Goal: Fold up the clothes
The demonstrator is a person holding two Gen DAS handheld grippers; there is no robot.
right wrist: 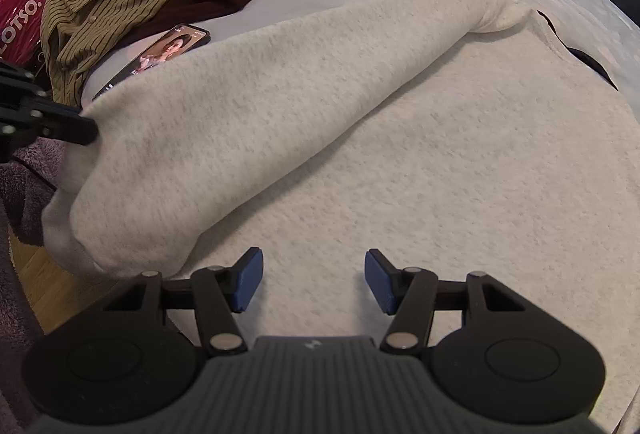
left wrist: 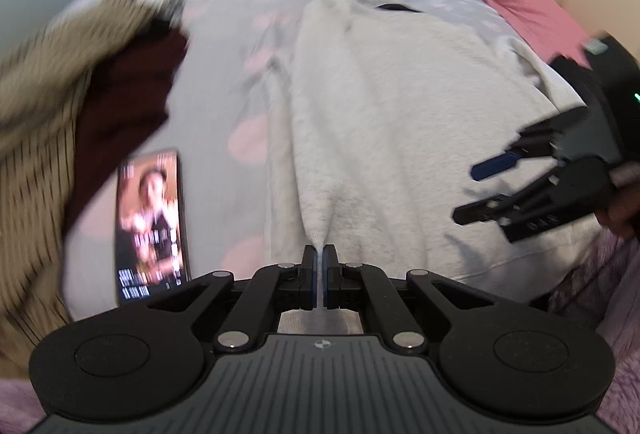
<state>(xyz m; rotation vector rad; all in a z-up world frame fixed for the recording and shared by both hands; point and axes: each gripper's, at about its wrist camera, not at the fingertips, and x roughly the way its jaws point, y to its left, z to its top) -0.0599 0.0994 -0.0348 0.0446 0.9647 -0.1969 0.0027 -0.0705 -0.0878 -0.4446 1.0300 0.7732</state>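
Now my left gripper (left wrist: 319, 266) pinches the grey sweatshirt (left wrist: 400, 106) edge to lift a fold, while my right gripper (right wrist: 314, 280) hovers spread (empty), ready.

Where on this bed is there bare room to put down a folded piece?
Bare sheet lies between the clothes pile and the grey sweatshirt, and beyond the sweatshirt's collar. The near left is crowded: a phone lies beside the pile.

lit phone (right wrist: 168, 48) beside red bag (right wrist: 18, 18)
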